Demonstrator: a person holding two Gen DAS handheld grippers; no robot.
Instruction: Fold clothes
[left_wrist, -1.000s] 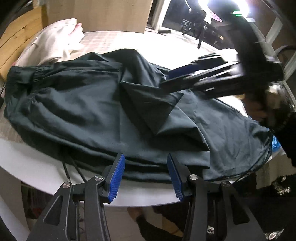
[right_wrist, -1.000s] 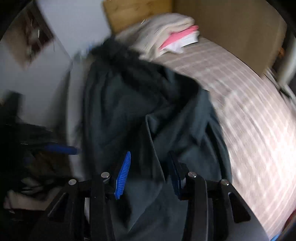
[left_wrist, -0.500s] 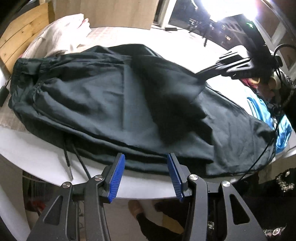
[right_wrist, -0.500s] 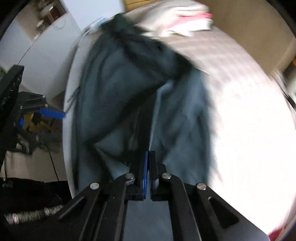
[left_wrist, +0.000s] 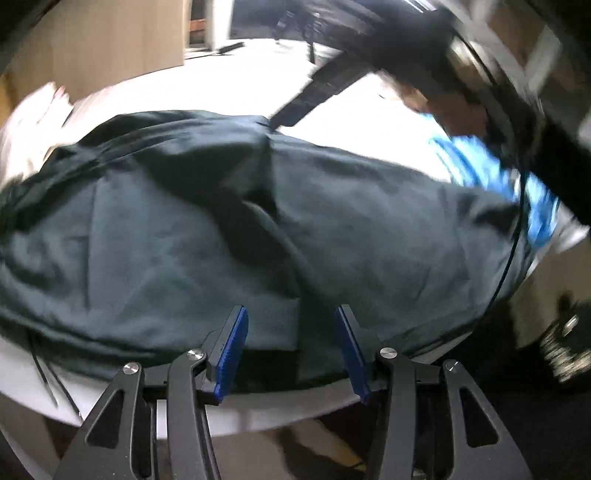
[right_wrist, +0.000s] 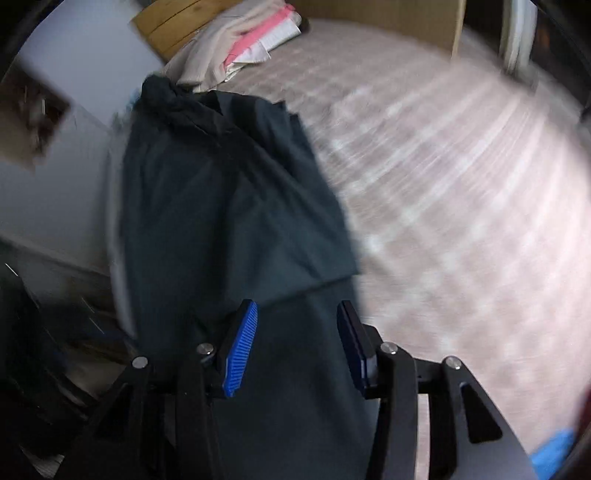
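Dark green garment (left_wrist: 184, 240) spread flat on the round white table (left_wrist: 110, 402), with one flap folded over on top. Long side running left to right across the left wrist view, and near to far in the right wrist view.

Nearest first: left gripper (left_wrist: 290, 350) at the table's near edge, blue pads spread apart, nothing between them, only the cloth's near hem just past the tips. Right gripper (right_wrist: 295, 347) over the garment's near end, jaws opening, empty, cloth lying flat below and not pinched. Edge of the folded flap (right_wrist: 314, 280) just ahead of those tips.

Farther off: gathered waist end (right_wrist: 162, 92) bunched at the far end. Beyond that, a pile of pale and pink clothes (right_wrist: 240, 51) on the checked cloth (right_wrist: 461, 203). Something blue (left_wrist: 480, 162) past the garment's right end, too blurry to name.

Best guess for the next fold: right gripper nearer to the flap's edge, left gripper nearer to the long near hem.
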